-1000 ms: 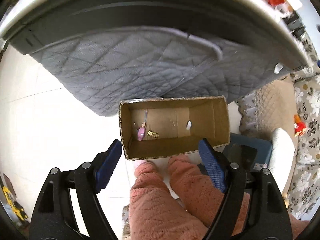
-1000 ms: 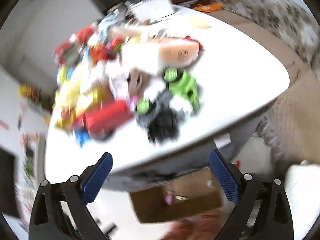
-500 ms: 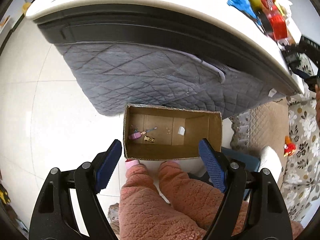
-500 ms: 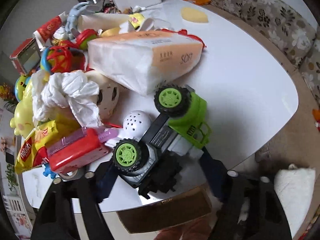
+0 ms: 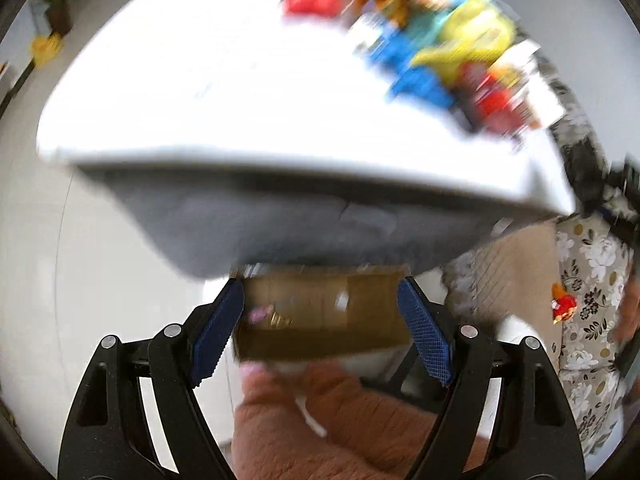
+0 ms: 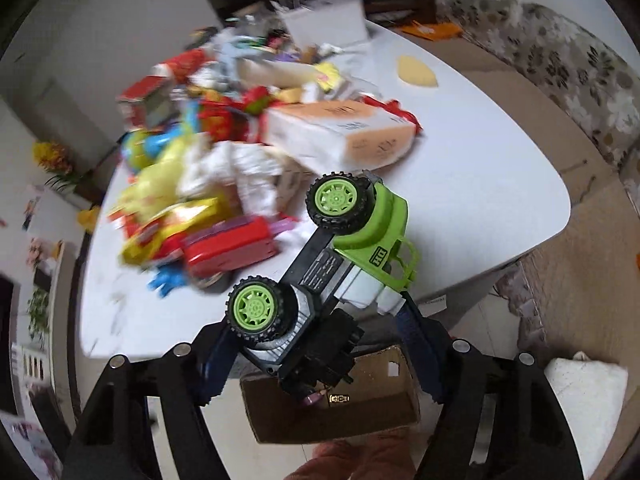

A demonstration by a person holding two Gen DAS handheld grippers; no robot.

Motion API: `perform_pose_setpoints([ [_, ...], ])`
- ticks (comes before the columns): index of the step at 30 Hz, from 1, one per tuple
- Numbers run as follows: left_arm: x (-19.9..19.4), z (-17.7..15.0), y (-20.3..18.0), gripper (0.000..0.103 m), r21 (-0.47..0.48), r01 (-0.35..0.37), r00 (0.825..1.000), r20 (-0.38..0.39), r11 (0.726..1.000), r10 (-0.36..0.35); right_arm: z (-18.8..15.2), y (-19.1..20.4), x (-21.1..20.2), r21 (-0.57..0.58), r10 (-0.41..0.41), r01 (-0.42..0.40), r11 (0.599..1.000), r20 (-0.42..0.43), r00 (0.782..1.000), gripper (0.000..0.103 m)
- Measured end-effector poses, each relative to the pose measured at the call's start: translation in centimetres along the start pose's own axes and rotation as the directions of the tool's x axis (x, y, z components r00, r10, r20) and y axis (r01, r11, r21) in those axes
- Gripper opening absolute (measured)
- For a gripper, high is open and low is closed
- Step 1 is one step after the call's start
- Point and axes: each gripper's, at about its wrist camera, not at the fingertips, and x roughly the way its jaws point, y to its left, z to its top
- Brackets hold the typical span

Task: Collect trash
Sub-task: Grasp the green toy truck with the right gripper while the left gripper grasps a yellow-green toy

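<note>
My right gripper (image 6: pixel 316 336) is shut on a green and black toy truck (image 6: pixel 320 264), held tilted in the air above an open cardboard box (image 6: pixel 360 408) on the floor. The box holds a few small items and also shows in the left wrist view (image 5: pixel 320 316). My left gripper (image 5: pixel 320 324) is open and empty, its blue pads either side of the box in view, well above it. The white table (image 6: pixel 480 184) carries a pile of toys, wrappers and crumpled tissue (image 6: pixel 240 176).
A tissue pack (image 6: pixel 340 132) and a red case (image 6: pixel 228 248) lie in the pile. A grey quilted cover (image 5: pixel 248 228) hangs under the table. A floral sofa (image 6: pixel 560 64) stands at the right. Pink-sleeved legs (image 5: pixel 340 420) are below the box.
My right gripper has closed on the toy truck and lifted it off the table toward the box. My left gripper has swung up, bringing the tabletop into view.
</note>
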Motion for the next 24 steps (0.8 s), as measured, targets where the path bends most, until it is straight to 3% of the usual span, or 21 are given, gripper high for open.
perform_pose_setpoints([
  [3,-0.9,4.0,-2.6,0.077,0.072,0.042,0.996,0.075,0.997,-0.048,-1.4,0.1,-2.0,-0.022,0.032,-0.032,0.999,0.001,0.999,0.072],
  [10,-0.8,11.7,-8.3,0.078,0.216,0.075,0.981,0.157,0.973,-0.111,-4.2,-0.6,-3.8,0.048,0.077,-0.077,0.996,-0.006,0.997,0.072],
  [12,-1.0,13.9,-9.7,0.078,0.25,0.058,0.977,0.183,0.966,-0.106,-4.2,-1.0,-3.7,0.066,0.088,-0.088,0.994,-0.003,0.996,0.072],
  [14,-0.5,16.1,-11.8,0.078,0.329,-0.034,0.977,0.208,0.944,-0.037,-4.6,-1.3,-4.1,0.086,0.096,-0.097,0.992,0.006,0.995,0.072],
  [16,1.0,17.6,-13.7,0.078,0.425,-0.16,0.977,0.197,0.891,0.082,-4.8,-1.6,-4.4,0.096,0.097,-0.098,0.991,0.014,0.995,0.072],
  [17,1.8,18.0,-14.3,0.077,0.468,-0.19,0.976,0.186,0.863,0.114,-4.9,-1.7,-4.5,0.101,0.099,-0.1,0.99,0.018,0.995,0.072],
  [22,4.5,19.3,-16.8,0.076,0.649,-0.22,0.975,0.128,0.728,0.18,-5.2,-2.3,-4.7,0.131,0.111,-0.114,0.985,0.031,0.993,0.073],
  [24,6.0,19.4,-17.2,0.07,0.691,-0.218,0.971,0.085,0.689,0.222,-5.3,-2.5,-4.7,0.14,0.112,-0.115,0.983,0.032,0.993,0.073],
])
